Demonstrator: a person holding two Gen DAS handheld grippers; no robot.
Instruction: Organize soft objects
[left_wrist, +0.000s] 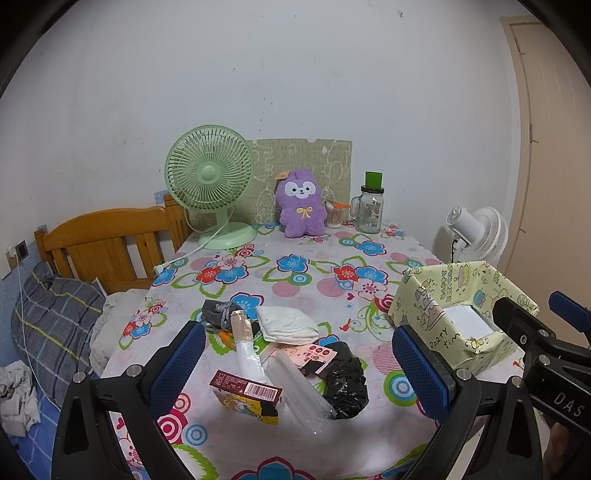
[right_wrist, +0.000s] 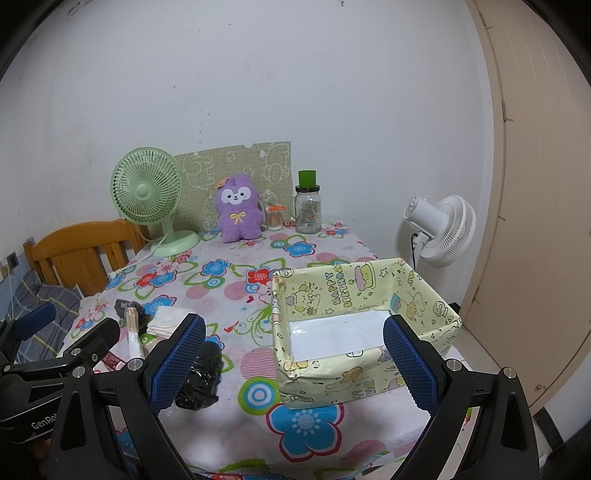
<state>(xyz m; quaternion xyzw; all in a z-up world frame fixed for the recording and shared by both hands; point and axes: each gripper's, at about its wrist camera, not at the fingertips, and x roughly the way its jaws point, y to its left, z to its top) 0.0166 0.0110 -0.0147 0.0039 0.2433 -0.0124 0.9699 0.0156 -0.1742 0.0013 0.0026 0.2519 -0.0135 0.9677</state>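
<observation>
My left gripper (left_wrist: 299, 365) and right gripper (right_wrist: 293, 354) hang spread wide and empty over the table's near edge. The crumpled black bag (left_wrist: 345, 384), light and slippery, wants a pinch at a fold; beyond it the limp white cloth (left_wrist: 286, 324), then the yellow box (right_wrist: 365, 325) at the right edge.

You are working in a home bedroom. A wooden bed headboard (left_wrist: 107, 243) stands left of the tabletop (left_wrist: 295, 273), with a plaid pillow (left_wrist: 55, 325) and rumpled bedding below it. The tabletop carries a flowered cloth, a green desk fan (left_wrist: 210, 184), a purple plush toy (left_wrist: 301, 203) and a glass mug jar (left_wrist: 369, 210). A white floor fan (right_wrist: 443, 230) stands beside a beige door (right_wrist: 535, 184).
</observation>
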